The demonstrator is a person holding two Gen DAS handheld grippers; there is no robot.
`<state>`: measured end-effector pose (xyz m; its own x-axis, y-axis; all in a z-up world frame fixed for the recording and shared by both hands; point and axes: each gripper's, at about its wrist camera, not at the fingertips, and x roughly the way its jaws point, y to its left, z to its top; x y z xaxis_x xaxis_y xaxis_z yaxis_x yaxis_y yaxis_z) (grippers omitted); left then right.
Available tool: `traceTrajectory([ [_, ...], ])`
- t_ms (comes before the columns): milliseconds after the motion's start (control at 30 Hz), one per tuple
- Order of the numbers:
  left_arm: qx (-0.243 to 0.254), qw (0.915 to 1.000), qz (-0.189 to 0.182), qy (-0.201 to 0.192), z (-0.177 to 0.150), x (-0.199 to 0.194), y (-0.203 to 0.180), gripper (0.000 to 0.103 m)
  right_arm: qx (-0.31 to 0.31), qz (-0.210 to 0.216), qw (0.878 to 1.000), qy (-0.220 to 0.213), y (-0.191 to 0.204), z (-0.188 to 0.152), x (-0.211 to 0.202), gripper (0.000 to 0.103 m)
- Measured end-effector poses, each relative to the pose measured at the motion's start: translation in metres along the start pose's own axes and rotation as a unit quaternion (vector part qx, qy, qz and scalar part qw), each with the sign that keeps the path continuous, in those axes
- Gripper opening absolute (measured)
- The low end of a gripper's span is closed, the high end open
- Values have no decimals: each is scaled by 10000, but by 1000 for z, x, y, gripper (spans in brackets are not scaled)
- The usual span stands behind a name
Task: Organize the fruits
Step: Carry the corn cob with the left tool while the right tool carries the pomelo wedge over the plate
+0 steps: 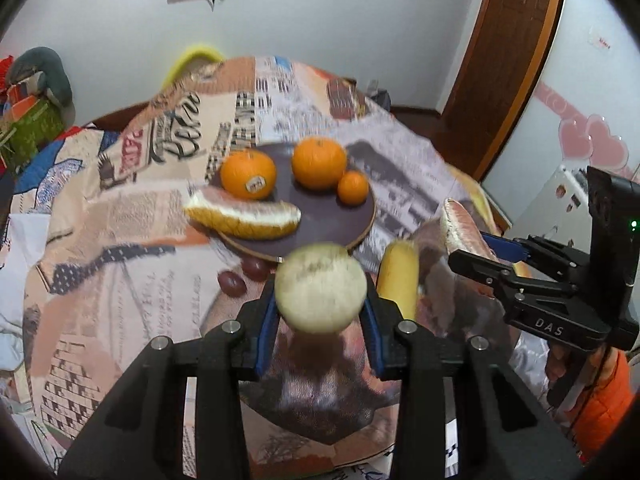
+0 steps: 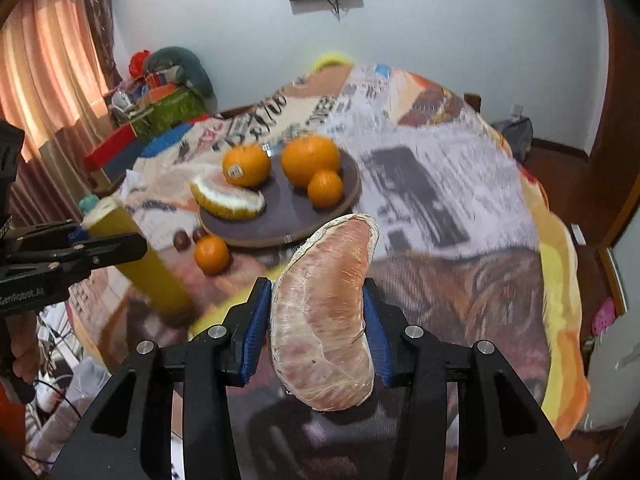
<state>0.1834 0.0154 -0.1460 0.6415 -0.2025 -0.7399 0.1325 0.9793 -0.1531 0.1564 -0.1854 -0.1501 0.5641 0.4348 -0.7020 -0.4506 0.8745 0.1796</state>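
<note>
"DAS" marks the right gripper [image 1: 516,264]; "GenRobot.AI" marks the left gripper [image 2: 108,248].

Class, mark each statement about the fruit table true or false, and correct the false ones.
1. Three oranges sit on the dark round plate. True: two large, one small.
2. The left hand-held gripper holds a banana. False: it grips a pale yellow wedge of rind.
3. The right hand-held gripper grips a pink peeled pomelo segment. True.
4. The plate is bare of pomelo rind. False: a yellow-and-white curved rind piece lies on it.
5. A small orange lies on the printed cloth beside the plate. True.
</note>
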Motion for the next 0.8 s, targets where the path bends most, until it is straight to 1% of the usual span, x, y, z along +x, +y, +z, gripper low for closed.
traceTrajectory([
  [167, 35, 9995, -7, -317, 21, -12, -3, 37, -91, -5, 9996, -273, 6, 17, -6, 41],
  [333, 116, 9989, 26, -442, 37, -10, -6, 37, -127, 50, 9990, -436, 8, 28, -7, 41],
  [600, 96, 9990, -92, -430, 48, 7, -6, 37, -246, 121, 9983, -513, 13, 43, 5, 41],
  [800, 22, 9995, -131, -289, 55, 30, -1, 37, -256, 204, 9981, -513, 11, 52, 17, 41],
])
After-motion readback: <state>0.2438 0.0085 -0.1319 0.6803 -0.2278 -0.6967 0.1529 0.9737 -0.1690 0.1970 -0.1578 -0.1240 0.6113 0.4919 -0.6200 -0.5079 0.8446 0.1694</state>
